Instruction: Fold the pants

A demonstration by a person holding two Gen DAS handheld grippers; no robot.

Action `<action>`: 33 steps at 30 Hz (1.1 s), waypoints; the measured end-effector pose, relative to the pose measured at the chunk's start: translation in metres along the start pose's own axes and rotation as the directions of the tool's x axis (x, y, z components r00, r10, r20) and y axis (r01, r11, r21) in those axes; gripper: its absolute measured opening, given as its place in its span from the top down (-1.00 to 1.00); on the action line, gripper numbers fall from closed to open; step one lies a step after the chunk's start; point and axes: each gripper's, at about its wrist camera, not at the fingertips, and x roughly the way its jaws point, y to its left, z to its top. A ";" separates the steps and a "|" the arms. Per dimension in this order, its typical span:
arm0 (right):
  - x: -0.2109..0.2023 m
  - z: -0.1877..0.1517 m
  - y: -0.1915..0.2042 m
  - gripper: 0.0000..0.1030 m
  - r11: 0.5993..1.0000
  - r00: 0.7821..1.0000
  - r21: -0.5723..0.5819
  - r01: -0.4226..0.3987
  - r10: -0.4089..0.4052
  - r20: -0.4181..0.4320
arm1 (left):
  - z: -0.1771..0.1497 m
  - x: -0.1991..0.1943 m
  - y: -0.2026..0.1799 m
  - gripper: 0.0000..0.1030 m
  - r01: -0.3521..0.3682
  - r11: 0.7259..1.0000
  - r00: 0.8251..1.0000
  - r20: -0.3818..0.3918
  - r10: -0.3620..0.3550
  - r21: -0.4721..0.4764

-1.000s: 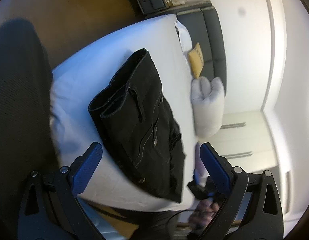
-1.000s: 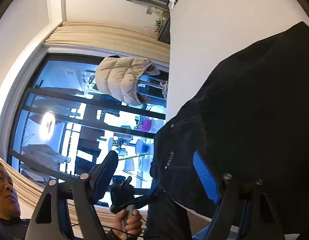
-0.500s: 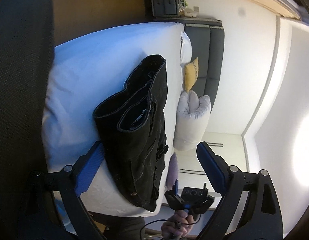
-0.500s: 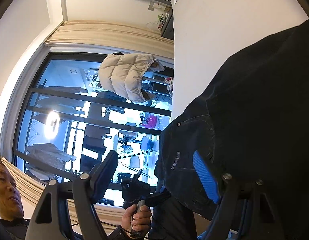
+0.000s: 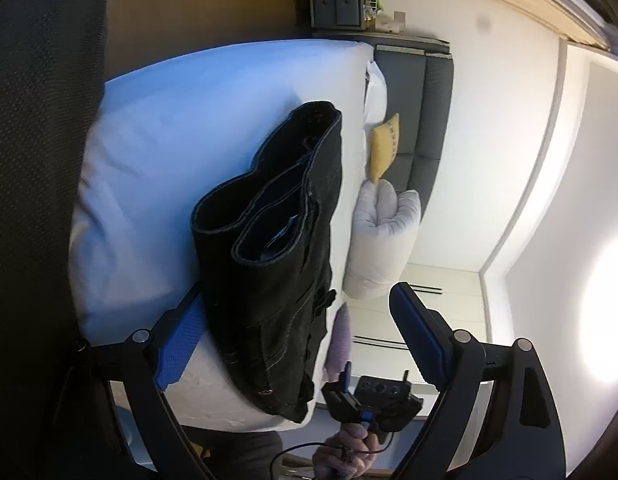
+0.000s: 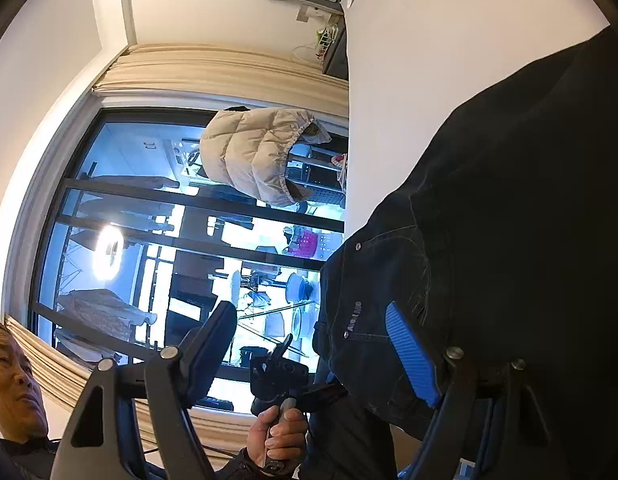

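The black pants lie folded in a thick bundle on the white bed, reaching its near edge, hems toward the camera. The left gripper hovers with fingers spread wide, holding nothing. The right gripper is also spread wide; its right finger seems to lie against the pants, hard to tell. A puffer jacket hangs by the window

Yellow cushion: I see it far beyond my left tongs, on the grey sofa.
White pillow: nearer, just below the cushion.
Beige puffer jacket: hangs ahead of my right tongs, against the window.
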 end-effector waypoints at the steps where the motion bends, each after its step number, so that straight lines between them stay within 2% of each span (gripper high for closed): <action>1: 0.001 0.000 0.000 -0.56 1.000 1.000 -0.002 0.000 0.000 -0.002 | 0.000 -0.001 -0.001 -0.38 0.001 1.000 1.000 0.001 -0.001 0.006; 4: 0.003 0.002 0.000 -0.56 1.000 1.000 -0.009 -0.001 0.001 -0.009 | -0.001 0.000 -0.002 0.22 -0.008 1.000 1.000 -0.004 0.008 0.012; 6: 0.007 0.007 0.000 -0.56 1.000 1.000 -0.014 0.003 -0.004 -0.016 | -0.002 -0.001 -0.005 0.36 -0.017 1.000 1.000 -0.004 0.017 0.027; 11: 0.022 0.023 0.003 -0.56 0.998 0.997 -0.042 0.041 -0.044 -0.064 | -0.004 0.002 -0.021 0.37 -0.047 0.993 0.999 -0.003 0.048 0.113; 15: 0.044 0.034 -0.004 -0.56 0.996 0.988 -0.040 0.085 -0.090 -0.123 | 0.001 0.019 -0.013 0.36 -0.072 0.993 0.997 -0.032 0.075 0.091; 17: 0.057 0.038 -0.014 -0.56 0.992 0.980 -0.028 0.123 -0.126 -0.153 | 0.002 0.026 -0.008 0.36 -0.061 0.996 0.997 -0.039 0.063 0.058; 22: 0.080 0.043 -0.030 -0.55 0.985 0.964 -0.004 0.174 -0.171 -0.204 | -0.002 0.027 -0.024 0.38 -0.086 0.989 0.995 -0.033 0.090 0.119; 23: 0.085 0.044 -0.035 -0.51 0.981 0.958 0.000 0.194 -0.190 -0.217 | -0.003 0.027 -0.029 0.42 -0.101 0.985 0.994 -0.027 0.105 0.139; 24: 0.090 0.045 -0.041 -0.44 0.969 0.941 0.002 0.248 -0.240 -0.240 | -0.003 0.030 -0.032 0.52 -0.111 0.982 0.993 -0.024 0.116 0.152; 26: 0.096 0.045 -0.053 -0.11 0.949 0.916 -0.004 0.314 -0.304 -0.260 | -0.005 0.034 -0.046 0.58 -0.141 0.970 0.989 -0.012 0.146 0.199; 28: 0.093 0.046 -0.061 -0.06 0.950 0.924 0.034 0.310 -0.293 -0.244 | -0.008 0.038 -0.061 0.66 -0.158 0.952 0.987 -0.001 0.164 0.261; 30: 0.091 0.045 -0.064 -0.04 0.951 0.930 0.048 0.306 -0.288 -0.230 | -0.014 0.046 -0.087 0.71 -0.179 0.914 0.982 0.015 0.187 0.363; 33: 0.091 0.038 -0.060 -0.05 0.949 0.929 -0.003 0.316 -0.310 -0.201 | -0.026 0.064 -0.124 0.75 -0.179 0.853 0.980 0.016 0.197 0.490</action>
